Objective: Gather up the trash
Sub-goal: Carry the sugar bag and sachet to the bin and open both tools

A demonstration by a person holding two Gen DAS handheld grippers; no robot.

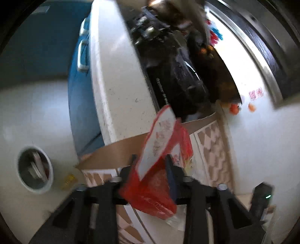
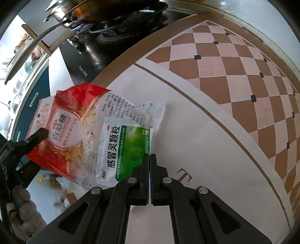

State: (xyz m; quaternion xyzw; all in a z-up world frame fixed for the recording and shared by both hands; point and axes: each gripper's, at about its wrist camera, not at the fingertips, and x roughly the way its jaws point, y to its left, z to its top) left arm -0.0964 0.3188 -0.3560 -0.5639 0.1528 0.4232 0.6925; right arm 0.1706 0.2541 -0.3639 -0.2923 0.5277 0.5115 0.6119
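- Left gripper (image 1: 150, 161): fingers clamped on red sugar bag (image 1: 159, 150), bag sticking up between them and flopping over; in right wrist view one black finger (image 2: 37, 136) pressed on the bag's left edge, bag lifted off the counter.
- Bin (image 1: 34, 169) on floor at lower left in left wrist view, already some scraps inside; well apart from the bag. Likely drop target.
- Risk: left view motion-blurred, fast swing likely; thin plastic bag held near one edge could slip out or tear before reaching the bin.
- Red sugar bag (image 2: 65, 129) print: "白砂糖", pinyin line under it too small, small text on clear back panel unreadable.
- Green-white sachet (image 2: 123, 150) overlapping the bag's right side; print "999", "感冒灵颗粒", rest too small.
- Right gripper (image 2: 150, 159): jaws closed to a thin slit, nipping the sachet's lower right edge; grip depth hard to tell.
- Risk: shallow corner pinch, sachet could slide free during carry.
- Checkered mat (image 2: 225, 75) at right, letter "T" readable near gripper.
- Wok (image 2: 105, 11) close above; snagging possible.
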